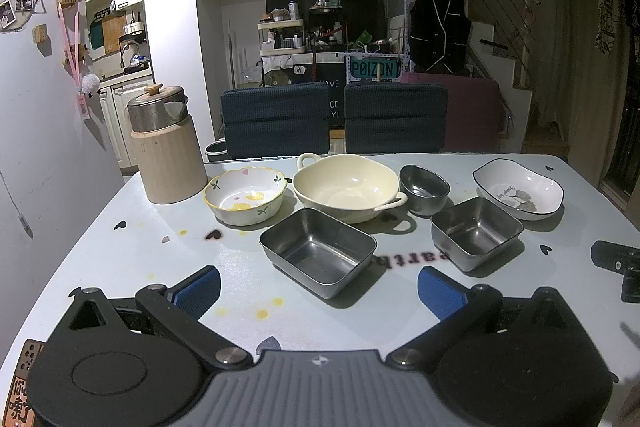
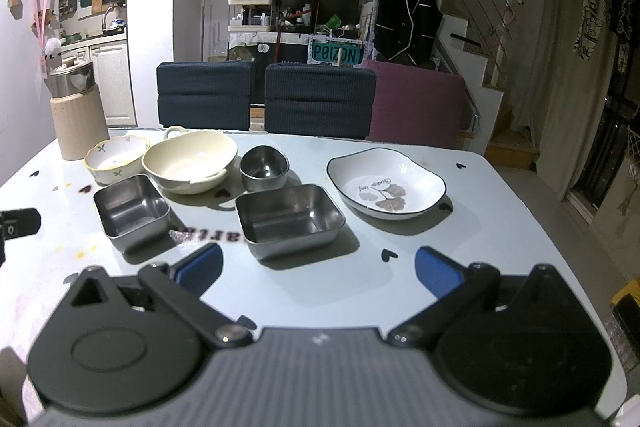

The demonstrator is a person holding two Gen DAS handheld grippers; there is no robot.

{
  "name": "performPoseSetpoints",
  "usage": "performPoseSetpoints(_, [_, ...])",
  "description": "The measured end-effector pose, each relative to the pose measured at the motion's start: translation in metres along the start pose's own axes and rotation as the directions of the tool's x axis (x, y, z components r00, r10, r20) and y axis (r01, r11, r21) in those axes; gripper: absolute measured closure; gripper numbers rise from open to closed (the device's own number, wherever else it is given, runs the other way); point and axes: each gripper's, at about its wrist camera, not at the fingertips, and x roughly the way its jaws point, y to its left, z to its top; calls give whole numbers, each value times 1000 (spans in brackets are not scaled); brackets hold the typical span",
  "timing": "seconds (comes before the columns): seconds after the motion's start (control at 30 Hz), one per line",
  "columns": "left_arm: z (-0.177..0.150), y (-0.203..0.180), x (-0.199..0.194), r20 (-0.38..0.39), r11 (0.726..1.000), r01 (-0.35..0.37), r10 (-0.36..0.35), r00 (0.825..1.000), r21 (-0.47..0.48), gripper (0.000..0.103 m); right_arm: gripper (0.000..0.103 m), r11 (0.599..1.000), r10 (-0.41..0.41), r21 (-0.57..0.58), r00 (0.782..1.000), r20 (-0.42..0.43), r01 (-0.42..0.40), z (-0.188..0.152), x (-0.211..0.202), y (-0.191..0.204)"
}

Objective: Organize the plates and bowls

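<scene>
Six dishes stand on the pale table (image 1: 120,267). At the back, from left: a flowered bowl (image 1: 245,195), a cream two-handled bowl (image 1: 347,185), a small round steel bowl (image 1: 425,189) and a white black-rimmed plate (image 1: 518,188). In front are two rectangular steel trays, one left (image 1: 318,255), one right (image 1: 476,231). My left gripper (image 1: 318,291) is open, just short of the left tray, holding nothing. In the right wrist view my right gripper (image 2: 318,269) is open and empty, just short of the right tray (image 2: 289,219), with the white plate (image 2: 386,183) beyond to the right.
A beige canister with a steel lid (image 1: 166,147) stands at the table's back left. Two dark blue chairs (image 1: 334,117) and a purple one (image 2: 416,107) line the far edge. A black part of the right gripper (image 1: 618,269) shows at the left wrist view's right edge.
</scene>
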Motion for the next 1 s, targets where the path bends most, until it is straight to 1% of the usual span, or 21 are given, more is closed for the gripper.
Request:
performPoseSetpoints(0.2, [-1,-4,2,-2,1000,0,0,1000,-6,0,0,1000,0,-1,1000,0,0,-1,0,-1])
performPoseSetpoints(0.4, [2,-13,-2,0,1000,18,-18,1000,-10,0,0,1000,2,4,1000,1,-2,-3,-1,-4])
performPoseSetpoints(0.5, [5,-18,-1,1,999,41,-41,999,-14,0,0,1000,2,11,1000,4,-2,-1,-1,-8])
performPoseSetpoints(0.63, [8,-35,0,3,997,76,-76,997,0,0,0,1000,1,27,1000,9,-1,0,-2,-16])
performPoseSetpoints(0.77, [10,-49,2,-1,995,103,-103,995,8,0,0,999,-22,43,1000,21,21,3,-2,-25])
performPoseSetpoints(1.0, [20,-77,9,-8,991,137,-137,991,11,0,0,994,-89,71,995,44,85,6,1,-50])
